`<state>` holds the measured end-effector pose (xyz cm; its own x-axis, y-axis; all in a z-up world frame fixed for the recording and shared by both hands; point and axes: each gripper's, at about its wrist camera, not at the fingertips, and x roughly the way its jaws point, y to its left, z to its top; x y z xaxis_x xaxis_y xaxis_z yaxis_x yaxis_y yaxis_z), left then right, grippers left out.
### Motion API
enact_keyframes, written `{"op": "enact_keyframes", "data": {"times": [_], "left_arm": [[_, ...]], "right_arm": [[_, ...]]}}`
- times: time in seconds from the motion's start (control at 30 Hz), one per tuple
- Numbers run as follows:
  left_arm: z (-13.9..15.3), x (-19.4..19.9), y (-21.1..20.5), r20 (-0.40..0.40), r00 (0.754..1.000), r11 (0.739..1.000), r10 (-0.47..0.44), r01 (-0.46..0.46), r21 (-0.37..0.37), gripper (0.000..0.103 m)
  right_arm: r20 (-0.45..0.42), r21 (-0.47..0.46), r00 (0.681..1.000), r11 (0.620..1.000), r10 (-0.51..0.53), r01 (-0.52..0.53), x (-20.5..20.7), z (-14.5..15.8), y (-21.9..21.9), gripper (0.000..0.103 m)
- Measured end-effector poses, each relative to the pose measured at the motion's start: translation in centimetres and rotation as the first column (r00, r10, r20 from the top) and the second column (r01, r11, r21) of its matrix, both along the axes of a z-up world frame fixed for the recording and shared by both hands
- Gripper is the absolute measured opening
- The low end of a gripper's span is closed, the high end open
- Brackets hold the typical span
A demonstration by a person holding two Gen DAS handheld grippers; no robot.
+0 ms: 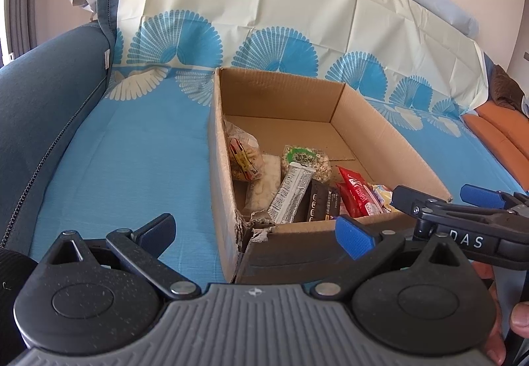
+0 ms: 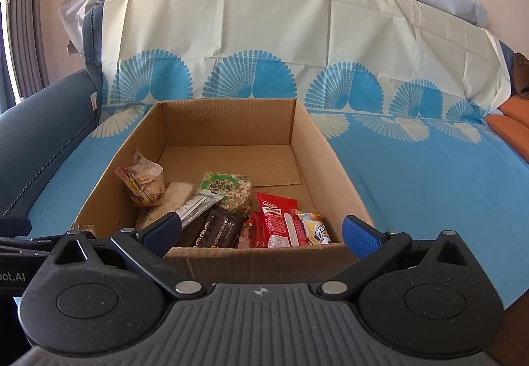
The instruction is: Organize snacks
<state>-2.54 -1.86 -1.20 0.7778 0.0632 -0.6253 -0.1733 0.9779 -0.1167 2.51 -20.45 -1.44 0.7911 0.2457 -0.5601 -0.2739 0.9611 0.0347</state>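
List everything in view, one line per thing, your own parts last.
cardboard box: one, brown, open, on the blue sheet
snack packets: about eight, at the box's near end
red packet: one, near right
black packet: one, near middle
silver bar: one, grey, leaning over the black packet
green-label nut bag: one, clear, behind the bar
patterned sheet: one, blue and cream, over a sofa
left gripper: one, black with blue pads, open
right gripper: one, same colours, open
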Motion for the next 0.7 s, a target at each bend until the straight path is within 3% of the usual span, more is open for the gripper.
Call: {"op": "enact_keyframes", "data": {"times": [0.7], "left_arm": [[-0.18,-0.54,-0.44,0.048,0.997,0.998,-0.057,0.056,0.031,0.103]], "right_arm": [[0.032,0.012,0.999,1.000,-0.016,0.016,-0.29,0.24,-0.03,0.102]]}}
